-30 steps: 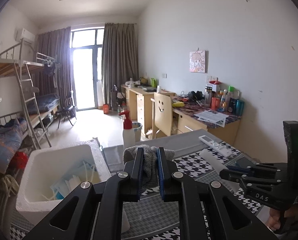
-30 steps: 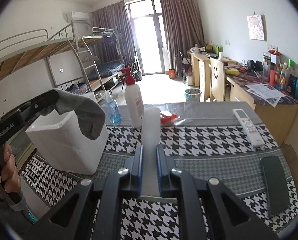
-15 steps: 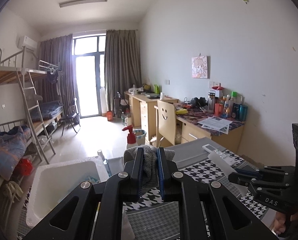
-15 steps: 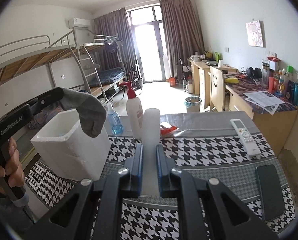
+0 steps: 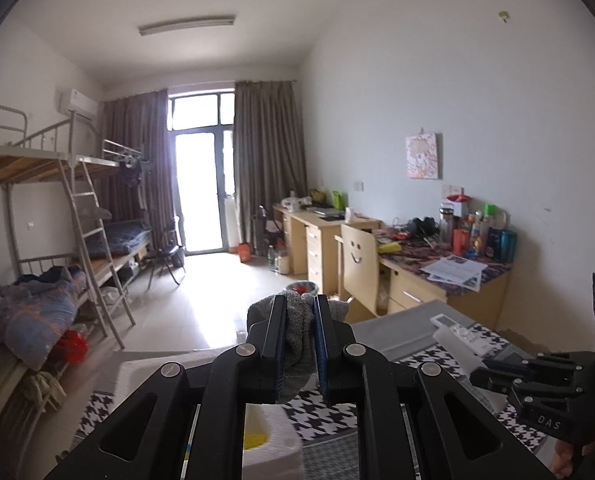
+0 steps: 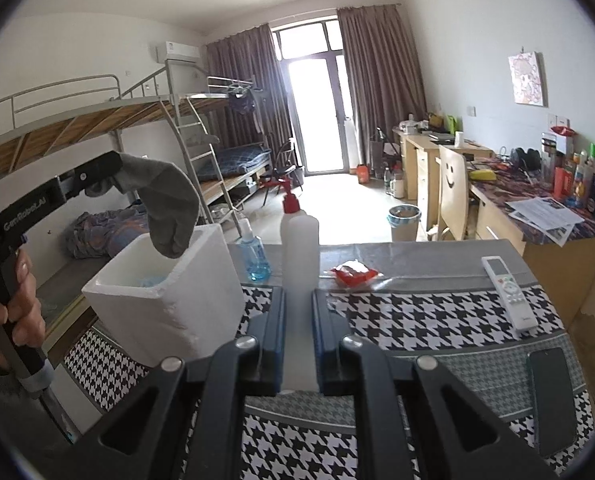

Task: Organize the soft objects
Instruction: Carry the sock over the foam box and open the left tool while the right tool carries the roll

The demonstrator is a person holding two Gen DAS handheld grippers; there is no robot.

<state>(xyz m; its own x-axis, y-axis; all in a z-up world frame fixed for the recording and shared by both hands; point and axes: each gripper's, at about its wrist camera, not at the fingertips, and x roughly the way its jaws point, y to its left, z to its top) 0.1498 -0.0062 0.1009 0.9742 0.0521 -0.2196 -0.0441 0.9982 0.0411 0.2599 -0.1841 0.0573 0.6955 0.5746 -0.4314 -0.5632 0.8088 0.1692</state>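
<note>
The left gripper [image 6: 113, 168], clenched on the grey sock [image 6: 169, 208], holds it hanging lengthwise directly above the open foam box [image 6: 201, 280], while the right gripper [image 6: 299, 344] grips a white object beside the box.

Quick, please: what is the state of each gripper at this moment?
Left gripper: closed on the grey sock, above the white foam box.
Right gripper: closed on a translucent white object.
</note>
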